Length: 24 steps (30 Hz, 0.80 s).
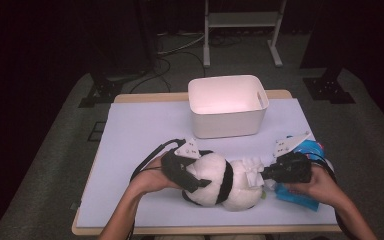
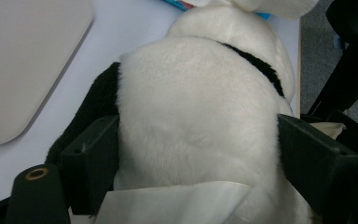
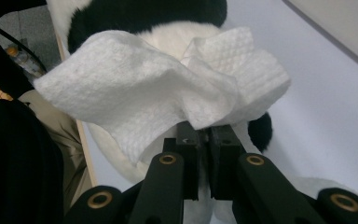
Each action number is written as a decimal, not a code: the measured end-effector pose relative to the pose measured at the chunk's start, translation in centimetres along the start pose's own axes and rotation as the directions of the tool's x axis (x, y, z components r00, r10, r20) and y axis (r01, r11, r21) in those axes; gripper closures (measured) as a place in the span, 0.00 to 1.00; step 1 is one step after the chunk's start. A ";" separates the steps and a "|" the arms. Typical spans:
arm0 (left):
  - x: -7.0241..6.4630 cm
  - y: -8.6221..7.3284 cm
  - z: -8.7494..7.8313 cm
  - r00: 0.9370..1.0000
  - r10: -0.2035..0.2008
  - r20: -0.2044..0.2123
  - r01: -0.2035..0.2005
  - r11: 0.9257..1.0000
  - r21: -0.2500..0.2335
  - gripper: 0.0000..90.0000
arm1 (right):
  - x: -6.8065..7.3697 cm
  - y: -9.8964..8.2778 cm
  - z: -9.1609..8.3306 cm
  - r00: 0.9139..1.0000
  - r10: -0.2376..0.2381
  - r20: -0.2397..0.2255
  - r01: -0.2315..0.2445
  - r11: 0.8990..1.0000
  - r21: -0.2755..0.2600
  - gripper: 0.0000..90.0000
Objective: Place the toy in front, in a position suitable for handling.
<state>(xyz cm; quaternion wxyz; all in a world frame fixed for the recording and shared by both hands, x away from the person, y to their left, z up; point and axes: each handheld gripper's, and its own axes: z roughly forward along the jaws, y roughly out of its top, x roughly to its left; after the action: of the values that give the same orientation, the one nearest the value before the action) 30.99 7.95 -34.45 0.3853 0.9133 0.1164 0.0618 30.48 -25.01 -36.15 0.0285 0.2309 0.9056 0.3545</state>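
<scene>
White plush panda (image 1: 220, 182) is lying on the worktop (image 1: 140, 130), in front of the bin (image 1: 227, 105). Left gripper (image 1: 196, 181) is clamping the panda's body, its fingers (image 2: 91, 161) spread wide and pressing on both flanks. Right gripper (image 1: 269, 172), at the panda's other end, is pinching a white tissue (image 3: 158, 88) between fingers (image 3: 223, 154) pressed nearly together. Blue packet (image 1: 305, 170) is lying just beside the panda, under the right gripper.

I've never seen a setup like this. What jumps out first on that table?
A black-and-white plush panda lies at the table's near edge, its body clamped between the left gripper. The right gripper pinches a white tissue against the toy. Behind them stands a white bin, and a blue packet lies under the right hand.
</scene>
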 end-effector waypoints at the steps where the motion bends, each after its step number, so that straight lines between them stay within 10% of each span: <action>1: 0.0 -0.1 0.0 1.000 0.002 0.000 -0.002 1.000 0.000 0.20 | 0.0 -0.1 0.0 1.000 0.007 0.004 -0.007 1.000 0.007 0.93; 9: -0.3 -0.9 -0.3 1.000 -0.012 -0.002 0.012 0.999 -0.043 0.20 | -0.5 0.5 0.1 1.000 0.007 0.015 -0.007 0.999 0.039 0.93; 24: -0.9 -1.9 -0.7 1.000 0.005 0.001 -0.005 0.995 -0.099 0.20 | 1.8 8.7 3.1 0.991 -0.133 -0.017 0.134 0.986 0.098 0.93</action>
<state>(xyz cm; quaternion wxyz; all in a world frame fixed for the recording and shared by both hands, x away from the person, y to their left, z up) 29.67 9.47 -35.31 0.4302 0.8934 0.1107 0.0680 33.03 -16.66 -32.54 0.0360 0.1690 0.9357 0.3075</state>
